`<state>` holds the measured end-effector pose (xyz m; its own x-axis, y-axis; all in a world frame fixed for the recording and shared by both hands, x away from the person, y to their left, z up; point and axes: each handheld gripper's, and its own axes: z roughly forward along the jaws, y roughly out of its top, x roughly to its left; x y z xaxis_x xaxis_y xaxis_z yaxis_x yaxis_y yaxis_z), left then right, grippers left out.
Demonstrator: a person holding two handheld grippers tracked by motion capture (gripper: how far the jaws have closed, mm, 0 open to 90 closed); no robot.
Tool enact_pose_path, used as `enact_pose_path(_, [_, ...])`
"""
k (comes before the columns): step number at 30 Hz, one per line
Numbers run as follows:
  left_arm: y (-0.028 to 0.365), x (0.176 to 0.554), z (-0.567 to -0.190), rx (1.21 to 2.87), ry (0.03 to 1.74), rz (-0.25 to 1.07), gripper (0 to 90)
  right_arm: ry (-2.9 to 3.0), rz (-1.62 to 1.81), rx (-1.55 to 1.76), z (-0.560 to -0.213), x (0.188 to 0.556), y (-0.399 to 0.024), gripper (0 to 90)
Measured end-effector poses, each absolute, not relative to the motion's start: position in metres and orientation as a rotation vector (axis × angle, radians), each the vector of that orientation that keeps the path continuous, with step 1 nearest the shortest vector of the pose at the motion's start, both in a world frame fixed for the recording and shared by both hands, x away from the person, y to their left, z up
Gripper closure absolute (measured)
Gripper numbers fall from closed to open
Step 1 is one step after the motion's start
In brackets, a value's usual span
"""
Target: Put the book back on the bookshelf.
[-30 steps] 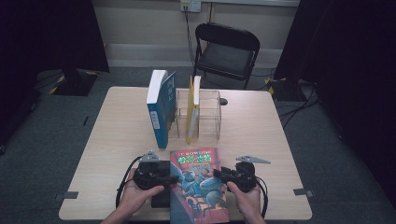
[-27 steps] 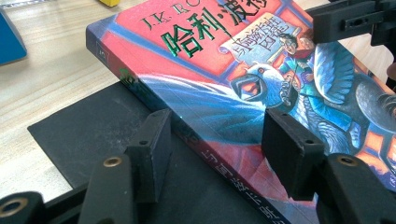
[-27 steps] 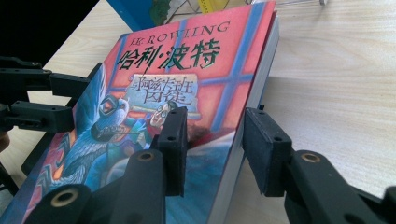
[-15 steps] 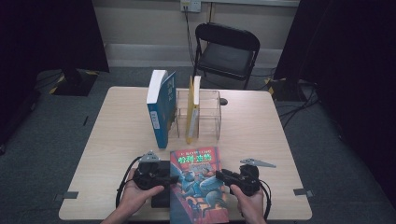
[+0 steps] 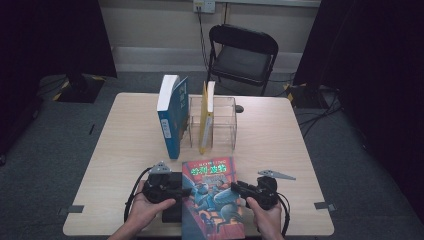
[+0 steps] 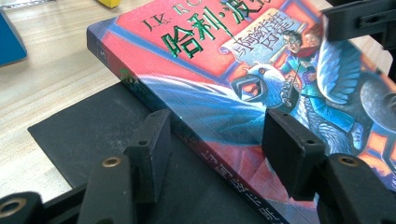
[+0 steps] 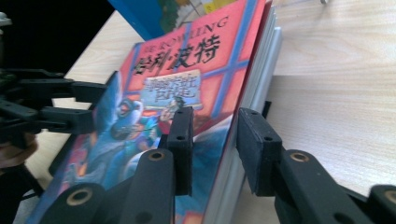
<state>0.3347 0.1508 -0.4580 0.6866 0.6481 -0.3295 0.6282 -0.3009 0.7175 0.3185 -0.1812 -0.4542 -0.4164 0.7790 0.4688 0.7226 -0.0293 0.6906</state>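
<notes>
We see the left gripper (image 5: 184, 191) at the lower middle of the high view, its jaws straddling the spine edge of the book (image 5: 212, 197), one pad on the cover, one beside the spine; we cannot tell whether they press. The right gripper (image 5: 236, 187) has just been closing, its jaws set around the book's page edge, a gap showing at the outer pad. The book is a thick paperback with a red cover, green Chinese title and blue winged creature. It lies partly on a black mat (image 5: 172, 212) at the table's (image 5: 125, 145) lower edge.
</notes>
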Motion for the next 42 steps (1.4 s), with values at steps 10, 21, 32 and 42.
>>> enact_pose_path(10, [0.151,0.334,-0.458,1.998,0.989,0.029,42.6,2.12,1.501,1.658,-0.461,0.332,-0.18,63.2])
enact_pose_path(21, [0.151,0.334,-0.458,1.998,0.988,0.03,42.4,2.171,1.532,1.632,-0.456,0.323,-0.181,67.6])
enact_pose_path(32, [0.151,0.334,-0.459,1.995,0.984,0.029,42.3,2.267,1.545,1.59,-0.46,0.32,-0.17,63.2])
enact_pose_path(42, [0.151,0.336,-0.461,1.989,0.962,0.057,39.2,2.368,1.561,1.506,-0.458,0.34,-0.158,54.3])
